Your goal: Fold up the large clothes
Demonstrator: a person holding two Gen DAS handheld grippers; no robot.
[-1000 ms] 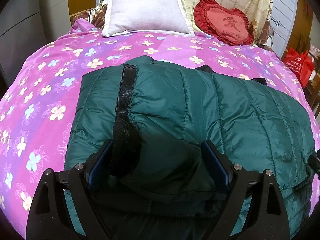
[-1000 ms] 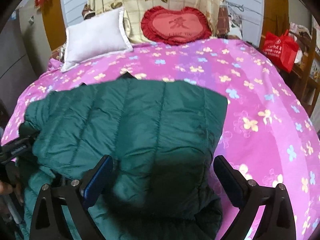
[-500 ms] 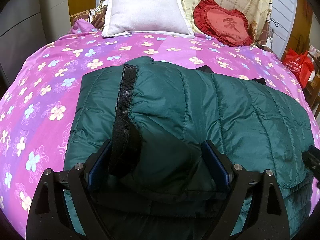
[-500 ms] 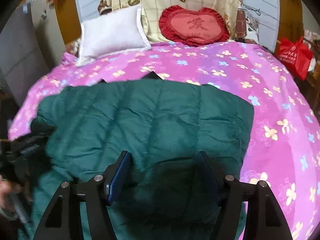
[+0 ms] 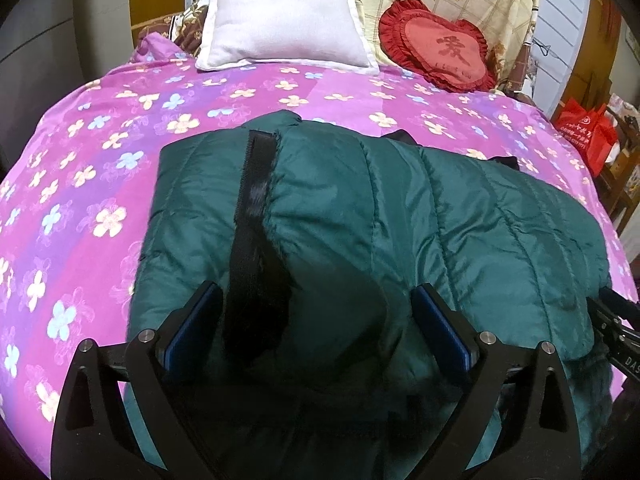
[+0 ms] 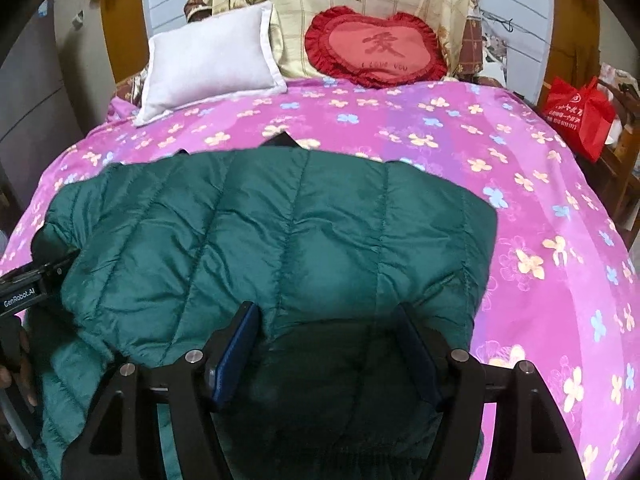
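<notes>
A dark green quilted jacket (image 5: 400,220) lies folded on the bed, with a black strip (image 5: 256,200) running down its left part. My left gripper (image 5: 314,320) straddles the jacket's near fold. Its jaws are opening, and the blue pads stand just off the fabric. In the right wrist view the jacket (image 6: 300,232) spreads across the bed. My right gripper (image 6: 326,344) sits at its near edge, with a puffy bunch of fabric filling the gap between the pads. Those jaws are opening slightly. The left gripper's body (image 6: 28,288) shows at the left edge.
The pink flowered bedspread (image 5: 100,160) shows bare around the jacket. At the head lie a white pillow (image 5: 284,20) and a red heart cushion (image 5: 440,48). A red bag (image 6: 580,116) stands on furniture off the bed's right side. A hand (image 6: 16,372) holds the left gripper.
My right gripper has shifted left over the jacket's near edge, and its jaws have narrowed around the fabric. The left gripper's jaws have widened a little; the jacket has not moved.
</notes>
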